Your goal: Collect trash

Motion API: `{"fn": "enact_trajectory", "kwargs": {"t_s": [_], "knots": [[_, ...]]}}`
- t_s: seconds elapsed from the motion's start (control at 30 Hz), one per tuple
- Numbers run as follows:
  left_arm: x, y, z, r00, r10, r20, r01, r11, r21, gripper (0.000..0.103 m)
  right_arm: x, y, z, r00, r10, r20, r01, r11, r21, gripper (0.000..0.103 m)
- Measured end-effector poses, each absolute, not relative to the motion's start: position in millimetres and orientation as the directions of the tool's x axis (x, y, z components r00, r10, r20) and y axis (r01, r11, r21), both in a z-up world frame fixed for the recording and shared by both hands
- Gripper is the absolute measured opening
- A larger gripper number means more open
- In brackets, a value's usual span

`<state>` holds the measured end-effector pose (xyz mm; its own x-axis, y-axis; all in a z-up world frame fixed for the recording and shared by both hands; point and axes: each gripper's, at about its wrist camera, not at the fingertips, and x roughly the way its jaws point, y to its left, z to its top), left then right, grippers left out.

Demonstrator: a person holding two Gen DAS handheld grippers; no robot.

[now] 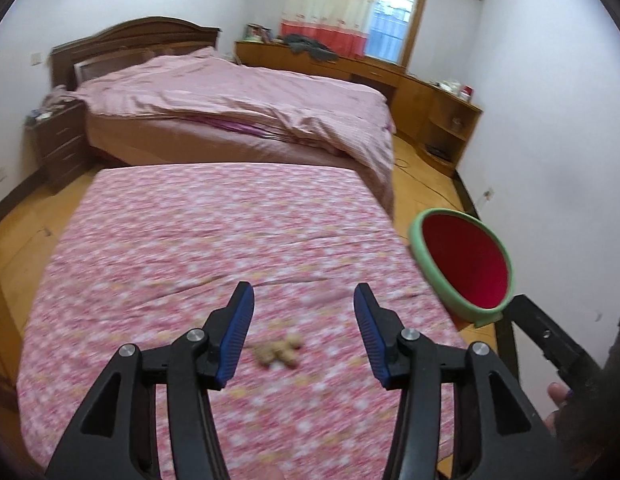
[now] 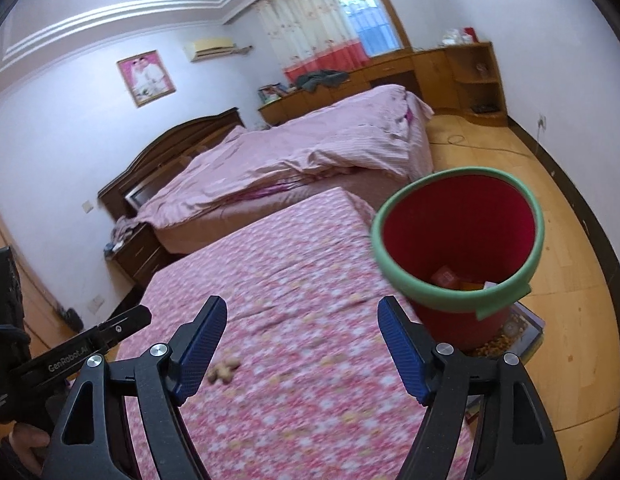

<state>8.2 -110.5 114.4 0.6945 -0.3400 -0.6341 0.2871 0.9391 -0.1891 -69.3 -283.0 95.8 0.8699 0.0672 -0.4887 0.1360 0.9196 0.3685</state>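
Observation:
A small heap of tan peanut shells [image 1: 278,354] [image 2: 224,372] lies on the pink flowered tabletop [image 1: 190,240] [image 2: 310,280]. My left gripper [image 1: 304,300] hovers above the table with its blue pads apart and nothing between them; the shells lie below and just behind the tips. My right gripper [image 2: 302,316] is open and empty too, with the shells down at its left finger. A red bin with a green rim [image 1: 465,264] [image 2: 457,240] stands on the floor off the table's right edge, with some scraps at its bottom.
A bed with a pink quilt [image 1: 238,100] [image 2: 310,148] stands beyond the table, and a dark nightstand [image 1: 58,140] is at its left. Wooden cabinets [image 1: 421,96] line the far wall. A flat box [image 2: 517,332] lies under the bin on the wood floor.

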Motion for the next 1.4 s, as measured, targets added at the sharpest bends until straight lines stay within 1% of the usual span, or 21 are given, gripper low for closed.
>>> {"fn": "enact_trajectory", "kwargs": {"t_s": [0.27,0.43,0.57,0.93,1.4], "knots": [[-18.2,-69.0,103.3,0.771,-0.226,-0.596,0.187,0.974,-0.127,0.052,-82.2,-236.1,89.7,0.898,0.012,-0.441,0.114,0.959,0.258,0.079],[-32.6,-49.2,91.6,0.797,-0.172,-0.579,0.130,0.985,-0.114,0.052,-84.9,-217.8,79.4,0.892,0.003,-0.452,0.101,0.974,0.204,0.079],[-40.5,-40.3,83.4,0.801,-0.145,-0.580,0.100,0.989,-0.109,0.052,-90.0,-211.2,72.4,0.891,0.000,-0.454,0.100,0.975,0.197,0.079],[-49.0,-42.2,80.1,0.820,-0.137,-0.556,0.098,0.990,-0.099,0.052,-99.5,-206.3,66.3,0.898,-0.025,-0.439,0.119,0.975,0.188,0.079],[-54.1,-42.8,81.8,0.839,-0.113,-0.532,0.080,0.993,-0.086,0.052,-101.9,-203.9,64.8,0.896,-0.029,-0.444,0.125,0.974,0.187,0.079]]}}
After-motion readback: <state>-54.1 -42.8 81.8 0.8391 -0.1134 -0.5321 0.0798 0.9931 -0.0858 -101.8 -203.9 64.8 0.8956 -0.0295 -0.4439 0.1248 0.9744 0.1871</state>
